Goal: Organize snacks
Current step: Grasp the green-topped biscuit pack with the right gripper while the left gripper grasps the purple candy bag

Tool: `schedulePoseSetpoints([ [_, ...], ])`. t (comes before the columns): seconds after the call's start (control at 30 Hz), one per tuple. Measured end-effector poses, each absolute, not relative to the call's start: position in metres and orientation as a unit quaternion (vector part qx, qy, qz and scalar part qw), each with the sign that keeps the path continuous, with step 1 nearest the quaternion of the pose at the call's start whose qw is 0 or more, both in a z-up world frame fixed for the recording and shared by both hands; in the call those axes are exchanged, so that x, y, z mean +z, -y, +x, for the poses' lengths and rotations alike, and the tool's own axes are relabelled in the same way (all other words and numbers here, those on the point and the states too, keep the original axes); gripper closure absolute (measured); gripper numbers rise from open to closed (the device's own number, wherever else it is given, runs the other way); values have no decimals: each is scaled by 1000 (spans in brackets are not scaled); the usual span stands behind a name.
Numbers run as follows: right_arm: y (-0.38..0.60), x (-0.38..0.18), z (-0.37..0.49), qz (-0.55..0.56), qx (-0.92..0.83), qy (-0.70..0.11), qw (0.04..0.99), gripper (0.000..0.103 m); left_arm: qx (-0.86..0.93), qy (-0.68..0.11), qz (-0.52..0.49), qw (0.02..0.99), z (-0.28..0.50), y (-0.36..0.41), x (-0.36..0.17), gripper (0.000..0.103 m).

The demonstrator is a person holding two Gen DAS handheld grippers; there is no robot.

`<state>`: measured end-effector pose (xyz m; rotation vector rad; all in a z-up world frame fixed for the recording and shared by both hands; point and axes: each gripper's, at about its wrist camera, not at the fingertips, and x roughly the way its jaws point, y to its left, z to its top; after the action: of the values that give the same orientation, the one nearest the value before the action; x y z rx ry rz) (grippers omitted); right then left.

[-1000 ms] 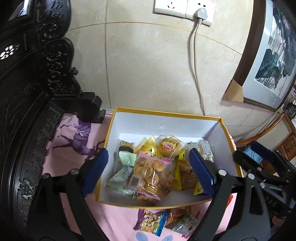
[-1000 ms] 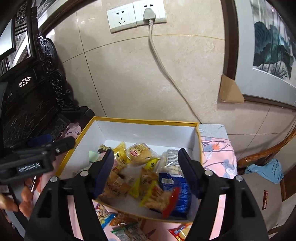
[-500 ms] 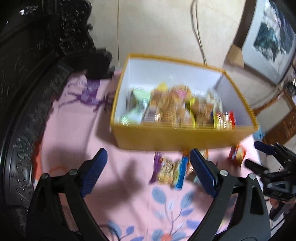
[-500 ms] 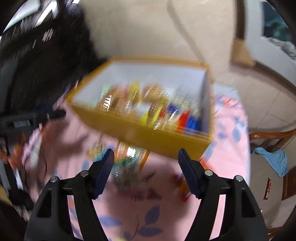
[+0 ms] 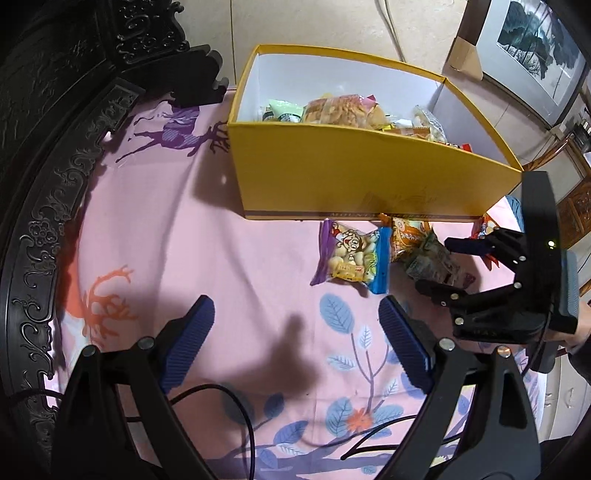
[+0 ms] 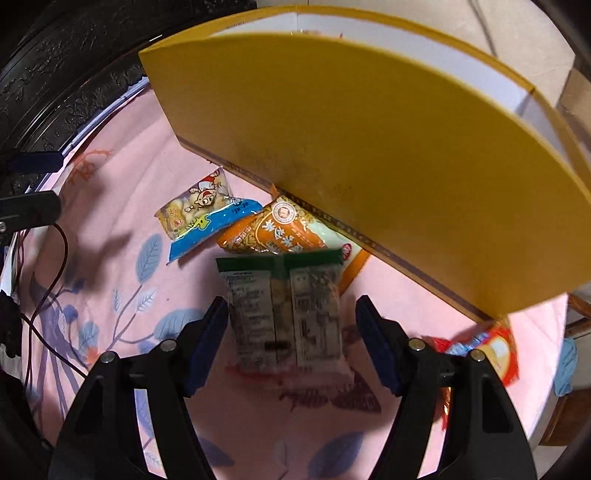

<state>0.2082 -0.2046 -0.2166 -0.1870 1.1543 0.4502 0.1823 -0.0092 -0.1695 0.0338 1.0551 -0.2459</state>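
A yellow box (image 5: pixel 369 177) holding several snack packets stands on the pink floral cloth (image 5: pixel 184 258). In front of it lie a blue-and-purple packet (image 5: pixel 351 254), an orange packet (image 6: pixel 284 229), a green-topped clear packet (image 6: pixel 284 310) and a red packet (image 6: pixel 484 347). My right gripper (image 6: pixel 291 336) is low over the green-topped packet, its blue pads on either side without touching it. My left gripper (image 5: pixel 295 339) hangs open above bare cloth, short of the blue-and-purple packet. The right gripper (image 5: pixel 443 264) also shows in the left wrist view.
Dark carved wooden furniture (image 5: pixel 55 147) curves along the left. A tiled wall with a hanging cable (image 5: pixel 388 22) and a framed picture (image 5: pixel 535 44) is behind the box. Thin wires (image 5: pixel 240 424) trail over the cloth near me.
Both grippers dropped from above the box to the cloth in front of it. The right one now straddles the green-topped packet. Neither jaw width changed.
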Motion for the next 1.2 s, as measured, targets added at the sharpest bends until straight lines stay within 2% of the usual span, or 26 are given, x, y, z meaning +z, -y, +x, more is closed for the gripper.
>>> schedulePoseSetpoints([
  [0.07,204,-220,209,-85,213,-538,811,31,-120,-503,16,856,185,9,-171,11],
  [0.1,202,-220,207,-96,209,-536,812,34,-122,-504,17,855,186,10,-171,11],
  [0.13,201,-220,205,-104,202,-533,815,42,-125,-505,18,854,188,12,-173,11],
  [0.23,205,-218,201,-91,189,-536,818,49,-138,-503,28,853,194,22,-178,11],
  [0.6,225,-214,162,-28,134,-545,827,49,-207,-500,82,837,220,82,-218,11],
  [0.83,231,-213,160,-16,131,-541,831,49,-206,-528,50,822,239,77,-246,12],
  [1.0,242,-211,153,-15,126,-538,833,48,-206,-516,53,830,239,74,-243,26],
  [1.1,236,-212,154,-19,124,-537,834,48,-206,-514,57,831,240,72,-242,41],
  [1.13,234,-212,155,-19,123,-537,834,48,-207,-511,64,832,238,71,-241,51],
  [1.2,232,-212,155,-19,122,-537,835,48,-209,-510,62,832,236,70,-240,55],
])
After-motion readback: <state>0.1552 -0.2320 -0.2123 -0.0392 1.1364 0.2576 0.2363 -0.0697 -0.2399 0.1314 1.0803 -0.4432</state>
